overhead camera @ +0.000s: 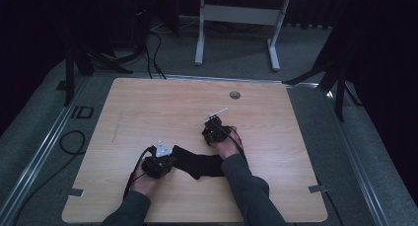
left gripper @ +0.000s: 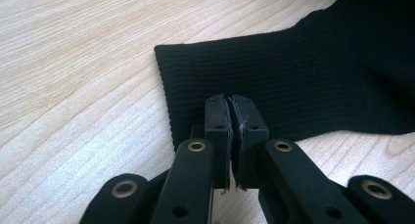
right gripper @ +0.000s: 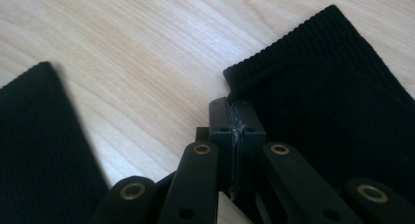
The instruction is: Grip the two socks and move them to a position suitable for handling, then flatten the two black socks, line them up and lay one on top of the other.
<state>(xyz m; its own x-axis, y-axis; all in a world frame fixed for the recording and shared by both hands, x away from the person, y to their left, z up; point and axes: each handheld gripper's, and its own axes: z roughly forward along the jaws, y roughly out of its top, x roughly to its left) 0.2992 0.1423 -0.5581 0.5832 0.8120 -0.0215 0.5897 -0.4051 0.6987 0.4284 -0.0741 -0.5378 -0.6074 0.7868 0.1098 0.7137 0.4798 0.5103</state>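
Both forearms reach in from the near edge of the worktop (overhead camera: 148, 102), the left hand (overhead camera: 146, 180) low and close in, the right hand (overhead camera: 227, 148) farther forward, its wrist lying over a black sock (overhead camera: 197, 164) spread flat between the two. The left gripper (left gripper: 230, 106) sits at the sock's ribbed end (left gripper: 274, 87) with its fingers (left gripper: 218, 121) closed together — whether they nip the edge I cannot tell. The right gripper (right gripper: 236, 111) has its fingers (right gripper: 220, 131) pressed shut at the rim of the sock (right gripper: 318, 87) — seemingly pinching it.
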